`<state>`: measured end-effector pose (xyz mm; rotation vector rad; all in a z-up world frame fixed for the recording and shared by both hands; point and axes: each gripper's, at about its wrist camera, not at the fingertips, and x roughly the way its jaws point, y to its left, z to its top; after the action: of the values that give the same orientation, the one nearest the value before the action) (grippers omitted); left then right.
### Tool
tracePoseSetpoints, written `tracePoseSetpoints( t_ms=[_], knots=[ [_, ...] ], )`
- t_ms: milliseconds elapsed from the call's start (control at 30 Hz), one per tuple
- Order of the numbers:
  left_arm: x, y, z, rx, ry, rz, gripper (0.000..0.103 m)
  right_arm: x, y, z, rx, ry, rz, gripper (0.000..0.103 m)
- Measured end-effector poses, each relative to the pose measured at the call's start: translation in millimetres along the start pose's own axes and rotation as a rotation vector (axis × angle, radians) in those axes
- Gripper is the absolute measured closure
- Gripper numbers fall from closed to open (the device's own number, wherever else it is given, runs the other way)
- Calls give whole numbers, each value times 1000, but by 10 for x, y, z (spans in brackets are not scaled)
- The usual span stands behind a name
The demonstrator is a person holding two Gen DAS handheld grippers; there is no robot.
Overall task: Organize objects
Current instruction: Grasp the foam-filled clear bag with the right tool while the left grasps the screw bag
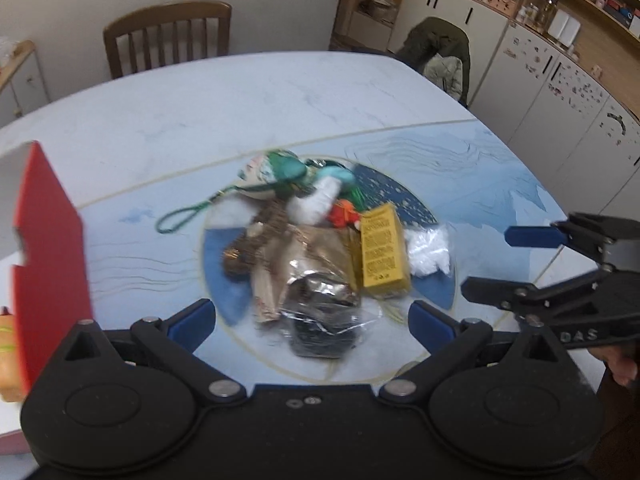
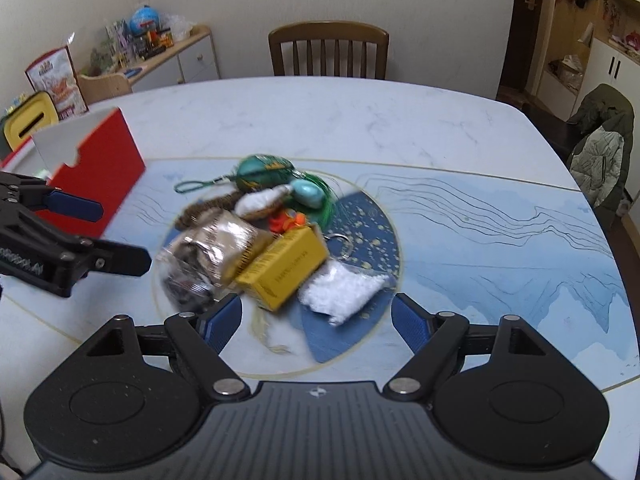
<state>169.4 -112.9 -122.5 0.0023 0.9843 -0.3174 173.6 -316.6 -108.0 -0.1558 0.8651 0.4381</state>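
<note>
A pile of small objects lies on the table's blue round patch: a yellow box (image 1: pixel 385 254) (image 2: pixel 286 266), a foil packet (image 1: pixel 316 280) (image 2: pixel 216 244), a white plastic bag (image 1: pixel 428 250) (image 2: pixel 344 290), a green egg-shaped charm with a cord (image 2: pixel 262 172) (image 1: pixel 280 168), an orange toy (image 1: pixel 344 214) (image 2: pixel 286 222) and a white item (image 1: pixel 316 200) (image 2: pixel 260 202). My left gripper (image 1: pixel 312 322) is open and empty just short of the pile. My right gripper (image 2: pixel 318 318) is open and empty, near the yellow box and bag. Each gripper shows in the other's view, the right one (image 1: pixel 500 262) and the left one (image 2: pixel 116 236).
An open red and white box (image 1: pixel 44 248) (image 2: pixel 96 160) stands at the table's left. Wooden chairs (image 1: pixel 168 36) (image 2: pixel 328 50) stand at the far edge, and one draped with a jacket (image 2: pixel 604 144) at the right. Cabinets and shelves line the walls.
</note>
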Motion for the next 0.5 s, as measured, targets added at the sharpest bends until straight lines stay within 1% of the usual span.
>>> tracePoseSetpoints(
  t_ms=[133,300,500],
  knots=[
    [135,-63,-28,1,14,10,1,167,-113,-38,-17,27,-10,21],
    [252,-135,-98,23,20,22,1,337,-246,-28,-20,39,-3,21],
    [341,-182,-167,25,21,45,1,498,-318,3,-47,55,19,21]
  ],
)
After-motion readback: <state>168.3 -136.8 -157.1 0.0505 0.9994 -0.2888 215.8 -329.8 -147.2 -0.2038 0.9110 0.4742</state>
